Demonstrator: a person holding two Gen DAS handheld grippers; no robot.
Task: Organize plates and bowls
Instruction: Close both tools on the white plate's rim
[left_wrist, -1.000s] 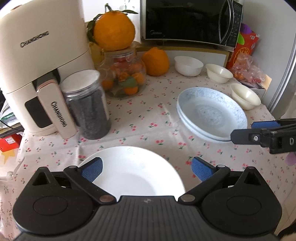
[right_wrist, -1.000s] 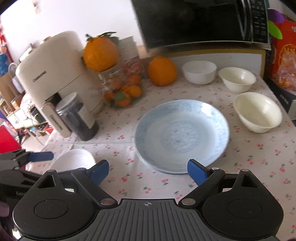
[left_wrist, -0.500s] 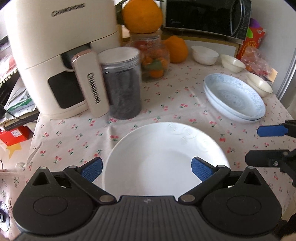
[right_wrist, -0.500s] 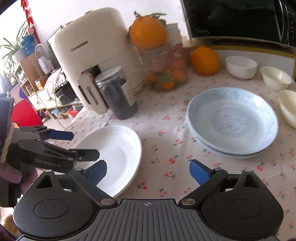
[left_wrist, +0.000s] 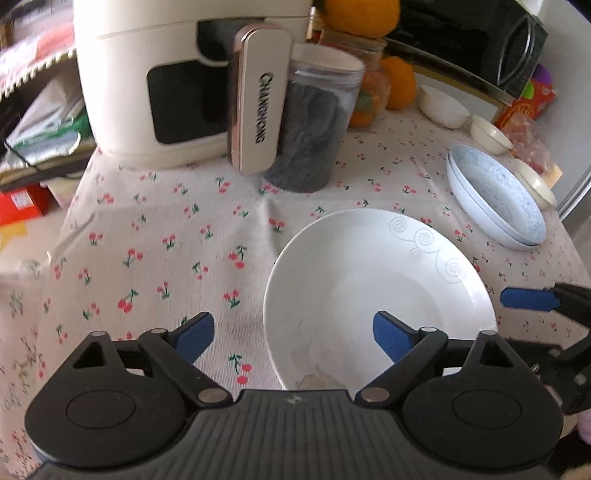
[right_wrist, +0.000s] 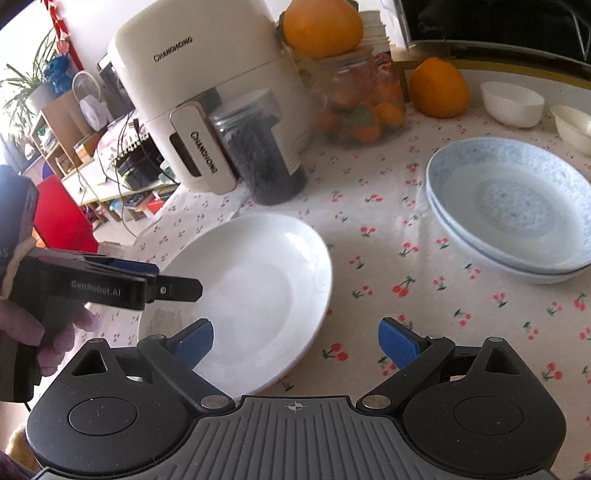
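Note:
A white plate (left_wrist: 376, 284) with swirl marks lies on the cherry-print tablecloth; it also shows in the right wrist view (right_wrist: 258, 291). My left gripper (left_wrist: 293, 338) is open, its right finger over the plate's near rim and its left finger over the cloth. My right gripper (right_wrist: 295, 341) is open, just right of the plate's near edge. Two stacked blue plates (right_wrist: 513, 206) sit to the right, also in the left wrist view (left_wrist: 496, 195). Three small bowls (left_wrist: 443, 107) stand behind them.
A cream air fryer (right_wrist: 199, 88) and a dark jar (right_wrist: 262, 147) stand behind the white plate. A glass jar of fruit (right_wrist: 358, 107) with an orange on top, another orange (right_wrist: 437, 86) and a microwave (left_wrist: 469, 40) line the back. The table's edge drops off at left.
Both grippers have swung left and closer to the white plate. The left gripper has shifted so the plate lies under its right finger. Both stay open.

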